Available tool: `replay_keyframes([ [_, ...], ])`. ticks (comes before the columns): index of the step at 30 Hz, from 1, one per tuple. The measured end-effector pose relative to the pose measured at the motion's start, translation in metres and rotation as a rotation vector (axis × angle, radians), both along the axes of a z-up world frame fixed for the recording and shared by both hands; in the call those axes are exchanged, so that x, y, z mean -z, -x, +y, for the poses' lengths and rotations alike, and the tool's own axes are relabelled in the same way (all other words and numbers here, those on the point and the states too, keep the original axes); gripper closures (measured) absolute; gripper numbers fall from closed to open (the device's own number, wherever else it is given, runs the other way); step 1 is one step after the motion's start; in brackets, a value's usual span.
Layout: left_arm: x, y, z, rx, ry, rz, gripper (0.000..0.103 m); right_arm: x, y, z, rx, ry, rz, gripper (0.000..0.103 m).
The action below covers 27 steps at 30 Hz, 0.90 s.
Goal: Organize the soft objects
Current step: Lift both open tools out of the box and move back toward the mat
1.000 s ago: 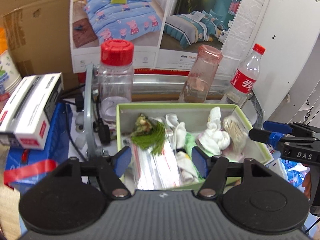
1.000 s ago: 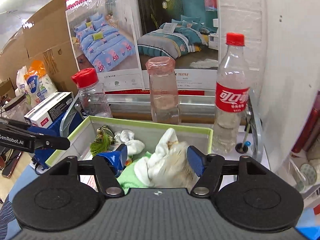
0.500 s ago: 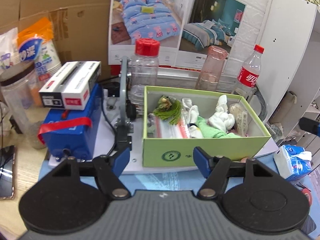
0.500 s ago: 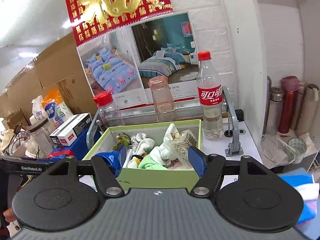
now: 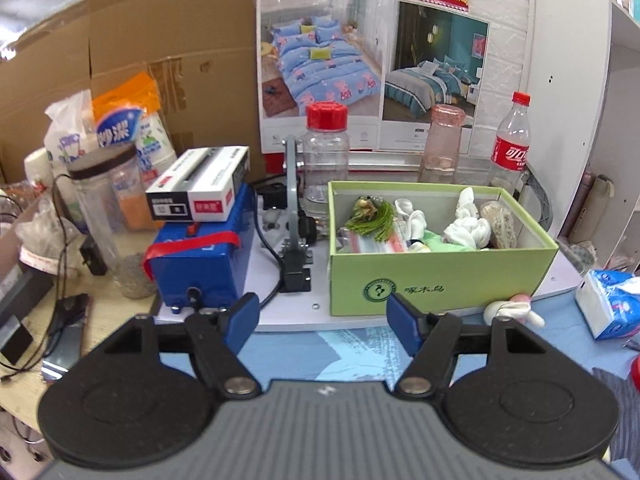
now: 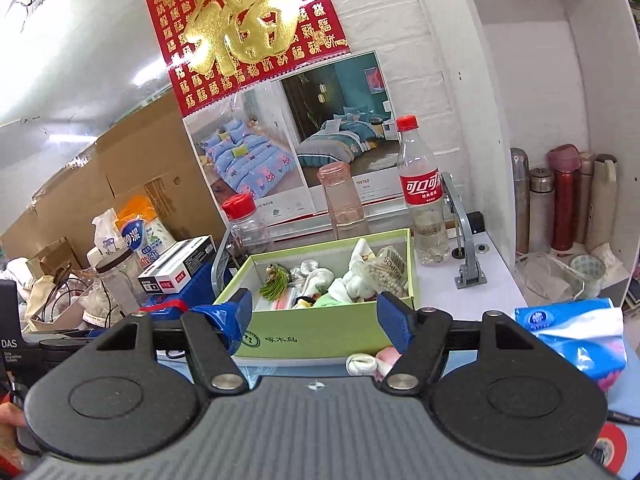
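An open green box (image 5: 440, 268) stands on a white board, straight ahead in both views. Inside lie white socks (image 5: 468, 228), a green tassel (image 5: 368, 220), a light green cloth (image 5: 438, 238) and a clear bag of beans (image 6: 390, 270). A small white and pink soft piece (image 5: 512, 310) lies on the blue mat against the box's front right corner. My left gripper (image 5: 322, 312) is open and empty, short of the box front. My right gripper (image 6: 314, 312) is also open and empty, in front of the box (image 6: 320, 340), with the white and pink piece (image 6: 366, 362) just under its right finger.
Behind the box stand a red-capped jar (image 5: 325, 148), a pink bottle (image 5: 440, 140) and a cola bottle (image 5: 512, 144). At the left are a blue case (image 5: 200, 264) with a white carton on it and a clear jar (image 5: 112, 208). A tissue pack (image 6: 572, 328) lies right; flasks (image 6: 560, 196) line a shelf.
Both grippers have drawn back from above the box, which now looks smaller and farther off. The jaws have stayed apart and empty. The white and pink piece has come into view.
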State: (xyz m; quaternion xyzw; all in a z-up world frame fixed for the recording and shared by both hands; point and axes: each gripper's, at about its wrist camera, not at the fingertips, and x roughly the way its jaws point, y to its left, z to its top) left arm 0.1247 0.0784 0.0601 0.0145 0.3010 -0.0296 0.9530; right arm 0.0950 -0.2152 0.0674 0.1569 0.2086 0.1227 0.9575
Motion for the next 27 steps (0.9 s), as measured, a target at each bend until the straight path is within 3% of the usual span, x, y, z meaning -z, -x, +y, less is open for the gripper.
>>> replay_keyframes([
  [11,0.020,0.022,0.001,0.033,0.010,0.028,0.032,0.028,0.027,-0.008,0.061,-0.032,0.040,0.048],
  [20,0.041,0.010,0.023,0.022,0.035,0.071,0.032,0.051,0.020,-0.017,0.205,-0.053,0.201,0.047],
  [24,0.045,-0.014,0.034,0.027,0.077,0.133,0.032,0.056,-0.003,-0.012,0.101,0.033,0.188,0.047],
  [27,0.055,-0.036,0.032,0.080,0.087,0.217,0.032,0.064,-0.033,-0.008,0.060,0.095,0.254,0.047],
])
